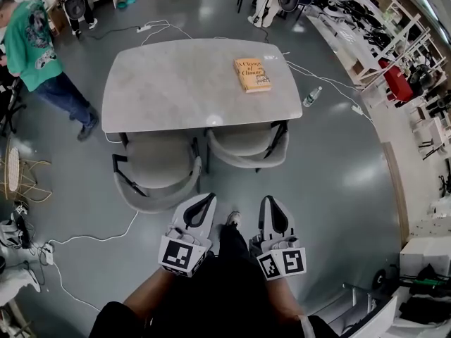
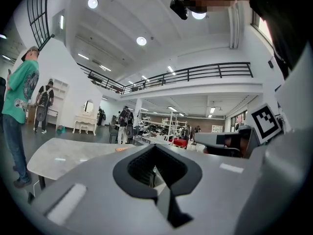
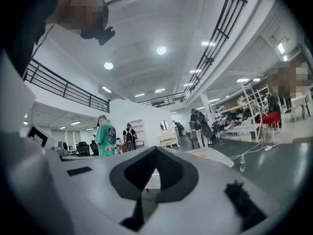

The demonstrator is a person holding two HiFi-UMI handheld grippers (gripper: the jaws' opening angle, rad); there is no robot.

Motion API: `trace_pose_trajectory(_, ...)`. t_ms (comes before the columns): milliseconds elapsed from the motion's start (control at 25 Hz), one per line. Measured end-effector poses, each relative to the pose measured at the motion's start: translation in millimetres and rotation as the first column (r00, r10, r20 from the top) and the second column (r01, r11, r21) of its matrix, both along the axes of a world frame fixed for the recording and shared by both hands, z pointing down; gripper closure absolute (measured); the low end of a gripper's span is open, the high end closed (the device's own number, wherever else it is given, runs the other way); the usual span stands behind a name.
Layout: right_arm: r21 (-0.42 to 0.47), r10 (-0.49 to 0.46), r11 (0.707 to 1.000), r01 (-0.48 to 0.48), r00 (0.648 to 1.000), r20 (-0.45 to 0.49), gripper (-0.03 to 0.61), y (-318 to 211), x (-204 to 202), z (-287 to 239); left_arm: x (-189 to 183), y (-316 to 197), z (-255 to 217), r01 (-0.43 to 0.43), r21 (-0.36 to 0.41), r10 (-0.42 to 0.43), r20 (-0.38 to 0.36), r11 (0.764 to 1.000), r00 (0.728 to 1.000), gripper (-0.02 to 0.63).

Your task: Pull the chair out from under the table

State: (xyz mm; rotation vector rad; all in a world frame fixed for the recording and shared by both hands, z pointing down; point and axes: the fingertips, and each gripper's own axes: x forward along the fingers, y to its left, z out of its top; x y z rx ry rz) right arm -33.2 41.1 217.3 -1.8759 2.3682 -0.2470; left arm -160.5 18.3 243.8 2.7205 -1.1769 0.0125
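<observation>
In the head view a grey marble-topped table [image 1: 176, 90] bears an orange book [image 1: 252, 74]. Two grey padded chairs with dark frames stand at its near side. The left chair [image 1: 156, 167] sits further out than the right chair [image 1: 243, 145], whose seat is mostly under the top. My left gripper [image 1: 209, 198] is shut and empty, a little behind and to the right of the left chair's backrest. My right gripper [image 1: 268, 201] is shut and empty too, well short of the right chair. Both point level towards the table [image 2: 63, 155], whose far end [image 3: 230, 158] shows past the shut right jaws.
A person in a green shirt [image 1: 32, 44] stands left of the table. A water bottle [image 1: 311, 96] and white cables [image 1: 99, 238] lie on the floor. Shelves of gear [image 1: 380, 41] line the right side. A wire chair [image 1: 17, 178] is at left.
</observation>
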Motion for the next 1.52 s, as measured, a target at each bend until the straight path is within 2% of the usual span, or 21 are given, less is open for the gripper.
trace_pose_trajectory(240,-0.001,-0.019,1.0,0.019,1.0,0.01,0.563,-17.4,18.8,4.8,17.2,-19.0,6.9,0.031,-0.027,-0.03,0.015,0.999,0.999,0.607)
trace_pose_trajectory(520,-0.005,-0.04,0.999,0.04,0.999,0.021,0.563,-49.1,52.4,8.1,50.0,-46.3,5.1,0.039,-0.017,-0.038,0.028,0.999,0.999,0.607)
trace_pose_trajectory(720,-0.019,-0.061,0.998,0.061,0.998,0.026,0.563,-69.6,79.1,13.4,70.7,-66.4,13.6,0.079,-0.043,-0.076,0.056,0.996,0.996,0.606)
trace_pose_trajectory(1120,-0.058,-0.088,0.994,0.09,0.995,0.038,0.563,-103.4,141.0,32.1,133.8,-101.0,24.5,0.081,-0.062,-0.075,0.088,0.995,0.993,0.606)
trace_pose_trajectory(1400,-0.087,-0.145,0.985,0.148,0.989,0.044,0.563,-116.1,171.8,49.9,167.2,-114.3,31.7,0.105,-0.051,-0.095,0.163,0.993,0.982,0.606)
trace_pose_trajectory(1520,-0.098,-0.151,0.983,0.156,0.987,0.056,0.563,-124.5,177.7,55.5,173.1,-116.2,41.6,0.085,-0.048,-0.075,0.184,0.995,0.98,0.606)
